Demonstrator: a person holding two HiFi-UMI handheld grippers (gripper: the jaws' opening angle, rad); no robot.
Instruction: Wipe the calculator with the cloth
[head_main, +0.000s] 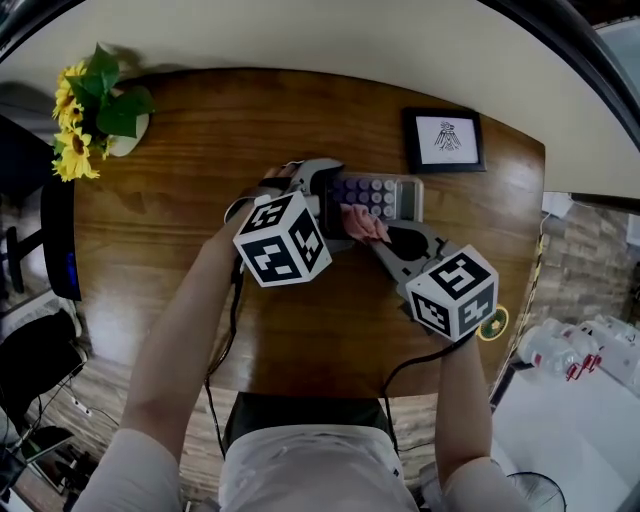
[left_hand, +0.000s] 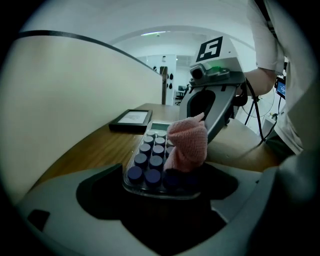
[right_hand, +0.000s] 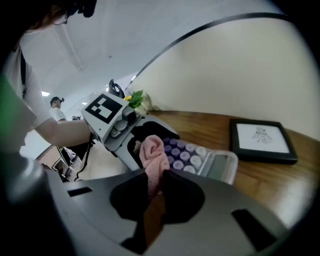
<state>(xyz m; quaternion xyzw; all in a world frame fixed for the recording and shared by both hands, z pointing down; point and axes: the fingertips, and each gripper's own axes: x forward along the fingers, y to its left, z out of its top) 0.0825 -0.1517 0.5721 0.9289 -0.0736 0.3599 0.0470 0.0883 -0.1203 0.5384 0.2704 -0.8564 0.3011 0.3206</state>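
Observation:
A grey calculator (head_main: 385, 195) with purple keys lies on the wooden table (head_main: 180, 220), seen close up as the calculator (left_hand: 150, 162) in the left gripper view. My left gripper (head_main: 328, 203) is shut on its left end, the jaws on either side of the casing. A pink cloth (head_main: 362, 224) is bunched up and pinched in my right gripper (head_main: 383, 238), which is shut on it. The cloth (right_hand: 153, 154) rests on the keys near the calculator's (right_hand: 205, 161) left end. The cloth (left_hand: 188, 144) stands right in front of my left gripper (left_hand: 160, 189).
A black-framed picture (head_main: 444, 140) lies behind the calculator at the back right. Sunflowers in a white pot (head_main: 95, 110) stand at the table's back left corner. A wall runs behind the table. The person's arms reach in from the front edge.

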